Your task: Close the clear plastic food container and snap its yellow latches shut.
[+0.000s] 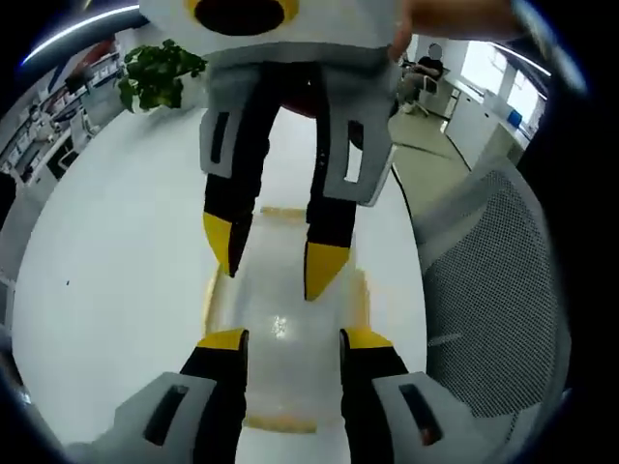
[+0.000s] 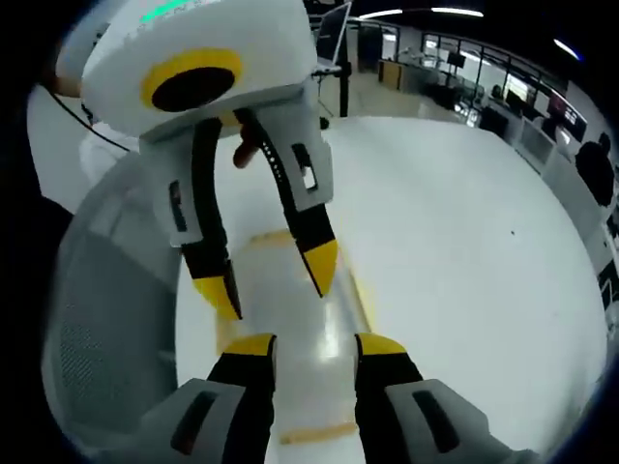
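Left gripper view: the left claw (image 1: pixel 290 340) is rising from the bottom edge with its yellow-tipped jaws apart, gripping nothing, while the right claw (image 1: pixel 276 256) is descending from the top, its jaws likewise apart. Between and beneath both lies the clear plastic food container (image 1: pixel 282 324), flat on the white surface (image 1: pixel 106 261). Its lid appears to be resting down over the body, so closing seems largely done, though seating cannot be confirmed. Yellow latches (image 1: pixel 279 421) are showing along the container's edges; whether any is snapped shut cannot be told, and latching is judged the remaining work.

Right gripper view: the right claw (image 2: pixel 311 346), jaws spread, is facing the left claw (image 2: pixel 276 275) across the same container (image 2: pixel 290 319), both tips hovering just above the lid, contact uncertain.

A grey mesh chair (image 1: pixel 503 280) is standing beside the surface, a potted plant (image 1: pixel 160 70) at its far end, and an open office with desks and ceiling lights beyond
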{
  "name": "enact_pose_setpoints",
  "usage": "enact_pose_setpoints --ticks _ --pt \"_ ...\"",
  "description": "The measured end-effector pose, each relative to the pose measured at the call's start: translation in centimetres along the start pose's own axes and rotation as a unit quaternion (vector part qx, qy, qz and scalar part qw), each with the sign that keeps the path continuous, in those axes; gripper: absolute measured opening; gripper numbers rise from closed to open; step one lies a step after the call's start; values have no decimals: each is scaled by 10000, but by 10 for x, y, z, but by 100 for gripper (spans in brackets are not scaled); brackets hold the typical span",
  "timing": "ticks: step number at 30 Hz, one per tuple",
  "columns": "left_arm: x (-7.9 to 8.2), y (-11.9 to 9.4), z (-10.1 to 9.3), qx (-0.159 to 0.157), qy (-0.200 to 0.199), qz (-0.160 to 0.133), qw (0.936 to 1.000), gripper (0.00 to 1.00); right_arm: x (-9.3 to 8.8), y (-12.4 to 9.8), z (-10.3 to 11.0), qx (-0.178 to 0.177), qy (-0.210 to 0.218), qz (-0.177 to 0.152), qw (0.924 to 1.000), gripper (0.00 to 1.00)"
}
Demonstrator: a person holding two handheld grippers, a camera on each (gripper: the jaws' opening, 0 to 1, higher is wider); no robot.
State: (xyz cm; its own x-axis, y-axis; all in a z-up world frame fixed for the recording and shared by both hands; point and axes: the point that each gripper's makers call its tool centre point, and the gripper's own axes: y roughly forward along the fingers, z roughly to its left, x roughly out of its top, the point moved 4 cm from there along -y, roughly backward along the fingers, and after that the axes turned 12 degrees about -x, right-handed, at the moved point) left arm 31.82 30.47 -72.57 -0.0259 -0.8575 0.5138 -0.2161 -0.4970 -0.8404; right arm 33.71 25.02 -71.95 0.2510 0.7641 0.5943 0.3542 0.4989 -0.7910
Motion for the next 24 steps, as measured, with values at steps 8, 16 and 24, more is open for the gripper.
enact_pose_setpoints --ticks 8,16,24 --pt "-1 6 -3 211 258 176 9993 61 -1 11 -17 32 331 202 9992 40" --pt "0 6 -2 307 224 190 9991 61 -6 15 -17 335 211 365 9985 43" --pt "2 9 -3 448 178 298 9984 61 -4 16 -20 610 1 490 9969 42"
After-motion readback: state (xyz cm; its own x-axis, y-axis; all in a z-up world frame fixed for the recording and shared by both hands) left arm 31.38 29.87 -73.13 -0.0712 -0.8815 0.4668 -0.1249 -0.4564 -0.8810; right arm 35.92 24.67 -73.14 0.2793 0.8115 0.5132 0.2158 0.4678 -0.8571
